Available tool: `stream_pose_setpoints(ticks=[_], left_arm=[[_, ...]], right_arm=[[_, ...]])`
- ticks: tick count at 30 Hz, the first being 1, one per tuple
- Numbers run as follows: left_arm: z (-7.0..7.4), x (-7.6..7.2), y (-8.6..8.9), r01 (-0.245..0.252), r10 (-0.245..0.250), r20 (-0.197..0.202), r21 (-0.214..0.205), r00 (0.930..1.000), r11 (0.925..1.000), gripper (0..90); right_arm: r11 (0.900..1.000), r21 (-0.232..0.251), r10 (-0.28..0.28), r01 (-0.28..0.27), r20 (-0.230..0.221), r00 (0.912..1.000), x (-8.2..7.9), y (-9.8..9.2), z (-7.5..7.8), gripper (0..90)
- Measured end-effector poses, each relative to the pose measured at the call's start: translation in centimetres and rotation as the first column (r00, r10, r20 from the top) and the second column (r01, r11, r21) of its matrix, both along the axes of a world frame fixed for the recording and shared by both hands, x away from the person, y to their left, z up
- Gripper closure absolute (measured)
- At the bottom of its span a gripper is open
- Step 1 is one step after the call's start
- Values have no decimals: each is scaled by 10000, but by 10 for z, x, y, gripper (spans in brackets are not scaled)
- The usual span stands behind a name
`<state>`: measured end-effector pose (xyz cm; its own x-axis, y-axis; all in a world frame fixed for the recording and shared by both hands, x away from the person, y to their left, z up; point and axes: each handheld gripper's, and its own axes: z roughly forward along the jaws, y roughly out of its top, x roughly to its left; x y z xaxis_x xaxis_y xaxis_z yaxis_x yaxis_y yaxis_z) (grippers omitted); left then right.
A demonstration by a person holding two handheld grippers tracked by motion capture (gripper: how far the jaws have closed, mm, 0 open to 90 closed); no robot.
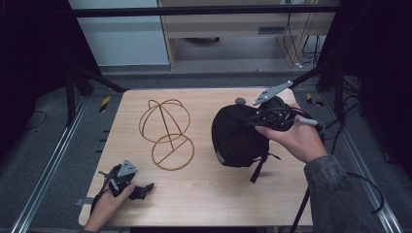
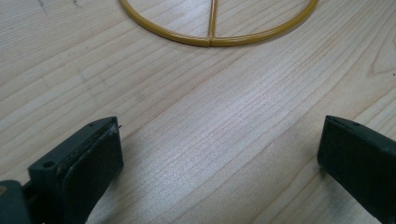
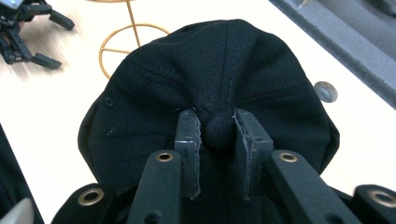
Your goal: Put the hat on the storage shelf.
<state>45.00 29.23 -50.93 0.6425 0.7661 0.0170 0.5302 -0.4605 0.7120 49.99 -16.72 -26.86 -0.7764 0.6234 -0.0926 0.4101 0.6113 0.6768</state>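
Wood-grain table [image 1: 204, 194] in a dark rig, floor rails on both sides. Your right gripper [image 3: 218, 133] is clamped on the top button of the black baseball cap [image 3: 210, 79]; the jaws pinch the crown fabric right at that button, closed tight. In the high view the cap [image 1: 238, 136] hangs below and left of that gripper [image 1: 257, 119], strap dangling toward the table, and looks lifted or barely touching — can't say which.

Gold wire hat stand [image 1: 165, 128] sits well left of the held cap, dome frame up on its stem over a ring base. From the right gripper view the stand [image 3: 128, 35] is ahead, just past the cap's far edge.

Your left gripper [image 1: 130, 187] rests at the near-left table corner, jaws spread wide, nothing between them; its own view has the stand's base ring [image 2: 212, 39] ahead on bare wood.

Step in hand, as I read it: carry phase, cap picked, not yet placed.

Next move likely: bring the cap over the dome, centre the button above the top of the frame, then lower. Keep the strap clear of the wires. The stand looks light, so be ready to steady the base ring with the left gripper.
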Motion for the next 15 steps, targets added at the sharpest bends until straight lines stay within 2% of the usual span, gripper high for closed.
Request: stream_pose_setpoints(ticks=[15], left_arm=[[0,0,0,4,-4,-16,13,10000,10000,0]], right_arm=[[9987,509,35,-67,620,9981,-5,5,32,733]])
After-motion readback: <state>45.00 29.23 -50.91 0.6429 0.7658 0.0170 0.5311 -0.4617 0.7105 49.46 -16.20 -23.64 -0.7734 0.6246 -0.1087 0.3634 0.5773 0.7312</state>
